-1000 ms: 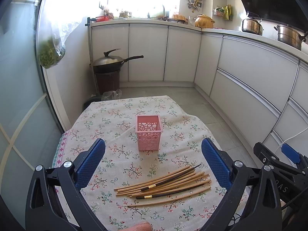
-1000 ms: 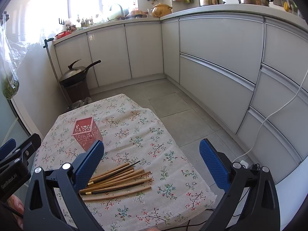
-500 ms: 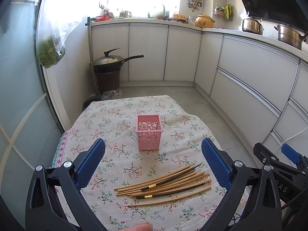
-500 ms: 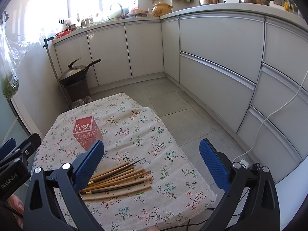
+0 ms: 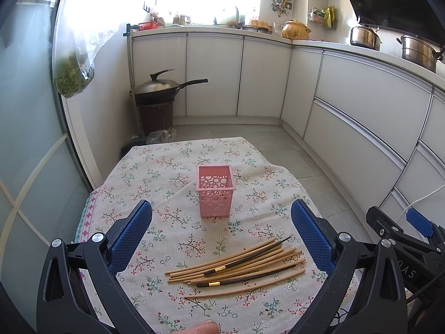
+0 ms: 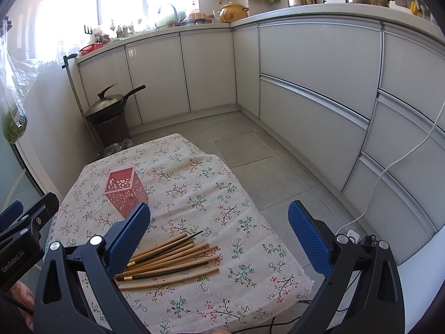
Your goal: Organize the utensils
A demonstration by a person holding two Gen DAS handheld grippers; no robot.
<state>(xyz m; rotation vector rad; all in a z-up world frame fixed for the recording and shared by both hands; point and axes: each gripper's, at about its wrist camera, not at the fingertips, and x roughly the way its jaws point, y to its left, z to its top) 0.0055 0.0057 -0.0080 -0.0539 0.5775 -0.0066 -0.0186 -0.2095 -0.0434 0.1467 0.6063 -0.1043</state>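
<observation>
The chopsticks (image 5: 239, 268) lay in a loose fan on the near part of the table, most of them pale wood and two dark with a gold band, none yet in the holder. Their long axis ran across the view from low left to high right, so they lay roughly crosswise to the line of the fingers rather than along it. In the left wrist view the bundle sat below and between the pads of the left gripper (image 5: 221, 236), a little toward its right side; the jaws stood wide apart and held nothing. The right gripper (image 6: 219, 236) also had its jaws wide apart and empty, and from it the same bundle (image 6: 169, 258) lay down and to the left, just beside its left pad, with the butt ends hidden behind that pad. The left gripper looked the better centred of the two; either would probably need to drop toward the cloth before closing across the sticks.

Beyond them, well apart, the pink perforated holder (image 5: 214, 190) stood upright and empty near the middle of the floral tablecloth (image 5: 144, 172). The cloth draped a small table on a grey tiled floor (image 6: 250, 150), ringed by white cabinets (image 5: 211, 75), with a lidded wok (image 5: 160, 86) on a dark bin
</observation>
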